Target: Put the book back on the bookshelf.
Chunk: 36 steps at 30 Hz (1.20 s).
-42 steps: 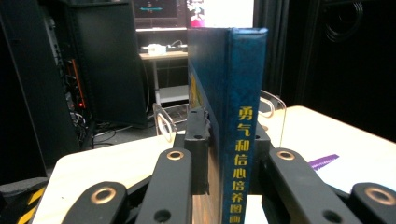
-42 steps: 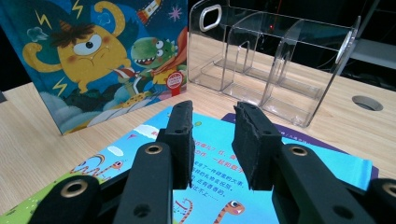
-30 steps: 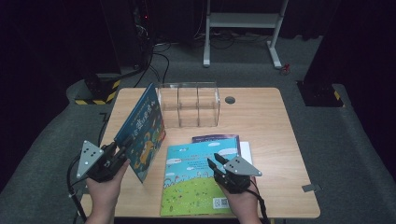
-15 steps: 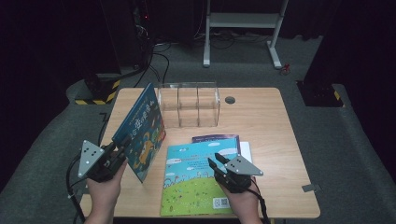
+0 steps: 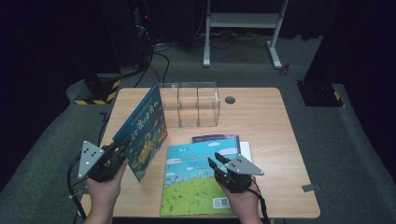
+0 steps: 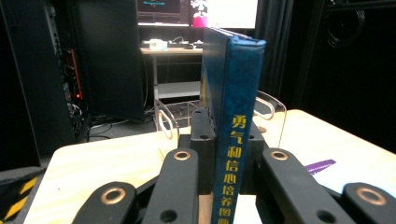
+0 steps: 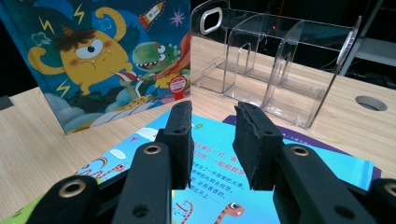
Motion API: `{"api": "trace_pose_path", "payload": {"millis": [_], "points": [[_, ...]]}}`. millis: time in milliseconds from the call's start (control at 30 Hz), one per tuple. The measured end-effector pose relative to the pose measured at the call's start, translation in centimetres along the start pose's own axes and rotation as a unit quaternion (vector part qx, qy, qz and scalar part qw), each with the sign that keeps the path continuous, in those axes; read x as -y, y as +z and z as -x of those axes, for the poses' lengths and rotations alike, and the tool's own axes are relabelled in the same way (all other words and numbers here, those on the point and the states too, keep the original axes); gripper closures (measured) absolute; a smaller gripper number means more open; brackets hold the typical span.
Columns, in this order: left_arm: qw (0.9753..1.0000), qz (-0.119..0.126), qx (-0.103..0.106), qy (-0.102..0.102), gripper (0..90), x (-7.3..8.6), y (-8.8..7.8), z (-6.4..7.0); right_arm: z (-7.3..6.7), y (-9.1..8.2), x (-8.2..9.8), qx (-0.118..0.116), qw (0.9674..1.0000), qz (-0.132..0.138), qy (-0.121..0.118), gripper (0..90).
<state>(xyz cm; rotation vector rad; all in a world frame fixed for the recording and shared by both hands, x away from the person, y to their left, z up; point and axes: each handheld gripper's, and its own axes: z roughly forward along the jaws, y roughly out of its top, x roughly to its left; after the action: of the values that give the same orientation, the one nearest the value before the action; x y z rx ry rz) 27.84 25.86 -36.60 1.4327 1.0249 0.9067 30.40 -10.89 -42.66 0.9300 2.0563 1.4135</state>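
A blue picture book with a yellow monster on its cover [image 5: 142,130] stands tilted on edge at the table's left. My left gripper [image 5: 122,150] is shut on its spine [image 6: 236,140], and the jaws have just been closing tighter on it. A green-and-blue picture book [image 5: 196,186] lies flat at the front middle. My right gripper [image 5: 215,159] hovers low over this book [image 7: 116,158], jaws [image 7: 212,121] open with nothing between them.
A clear acrylic divider rack [image 5: 189,105] stands at the back middle of the wooden table [image 5: 261,126], just behind the raised book. A purple book [image 5: 215,138] pokes out from under the flat one. A round cable hole [image 5: 229,99] sits beside the rack.
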Motion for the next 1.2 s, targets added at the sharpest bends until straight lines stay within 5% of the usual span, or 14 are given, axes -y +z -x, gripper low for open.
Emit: {"api": "trace_pose_path", "payload": {"millis": [100, 800, 1200], "points": [[0.9998, -0.007, -0.015, -0.008, 82.7, -0.3, 0.1, 0.2, 0.0, 0.0, 0.0, 0.0, 1.0, 0.0, 0.0, 66.7], [0.9998, -0.016, 0.005, -0.004, 83.3, -3.8, 3.3, 0.5, 0.3, -0.4, -0.2, 0.003, 1.0, 0.008, 0.004, 66.7], [0.9999, 0.008, 0.002, -0.013, 83.5, -6.0, 5.0, 0.6, 0.5, -0.7, -0.3, 0.005, 0.9999, 0.013, 0.007, 66.9]]}}
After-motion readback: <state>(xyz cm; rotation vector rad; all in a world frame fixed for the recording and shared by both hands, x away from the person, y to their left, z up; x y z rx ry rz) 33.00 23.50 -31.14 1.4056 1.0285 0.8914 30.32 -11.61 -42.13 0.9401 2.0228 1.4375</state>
